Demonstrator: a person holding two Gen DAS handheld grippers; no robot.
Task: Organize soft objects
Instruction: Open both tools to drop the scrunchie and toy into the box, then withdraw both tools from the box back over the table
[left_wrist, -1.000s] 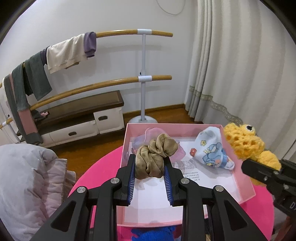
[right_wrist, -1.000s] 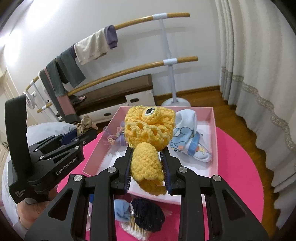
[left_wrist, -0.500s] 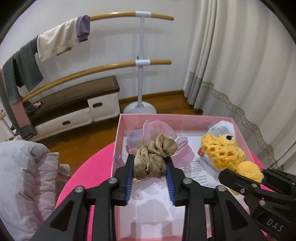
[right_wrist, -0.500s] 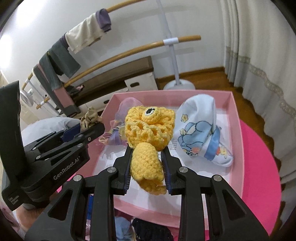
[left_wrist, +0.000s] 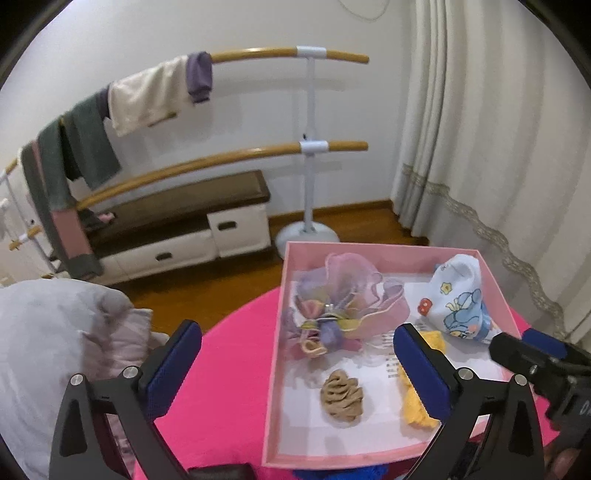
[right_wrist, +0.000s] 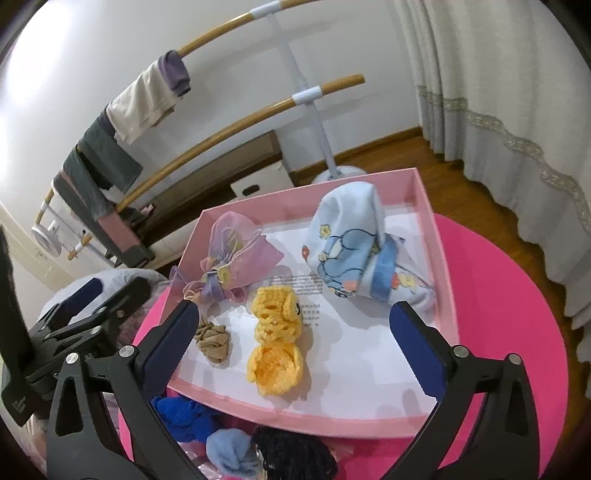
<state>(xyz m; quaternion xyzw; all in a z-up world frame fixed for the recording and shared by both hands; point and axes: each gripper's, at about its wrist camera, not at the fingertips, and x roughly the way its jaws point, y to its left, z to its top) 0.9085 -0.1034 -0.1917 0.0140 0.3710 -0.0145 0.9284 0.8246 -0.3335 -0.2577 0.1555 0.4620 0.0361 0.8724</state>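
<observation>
A pink box (left_wrist: 280, 350) (right_wrist: 441, 258) sits on a round pink table. Inside lie a tan scrunchie (left_wrist: 341, 398) (right_wrist: 214, 341), a yellow crochet toy (right_wrist: 275, 343) (left_wrist: 415, 402), a pink-purple organza bow (left_wrist: 340, 299) (right_wrist: 232, 254) and a light blue printed cloth (left_wrist: 460, 299) (right_wrist: 354, 243). My left gripper (left_wrist: 297, 363) is open and empty above the box's near left side. My right gripper (right_wrist: 295, 336) is open and empty above the box's near edge, over the yellow toy.
A blue knit item (right_wrist: 184, 417), a light blue one (right_wrist: 231, 456) and a dark knit one (right_wrist: 295, 458) lie on the table (right_wrist: 517, 332) in front of the box. A grey-pink cushion (left_wrist: 55, 350) is at left. A clothes rail (left_wrist: 310, 147), low bench and curtain stand behind.
Both grippers opened and drew back. The tan scrunchie dropped from the left gripper and the yellow crochet toy from the right; both now lie in the pink box.
</observation>
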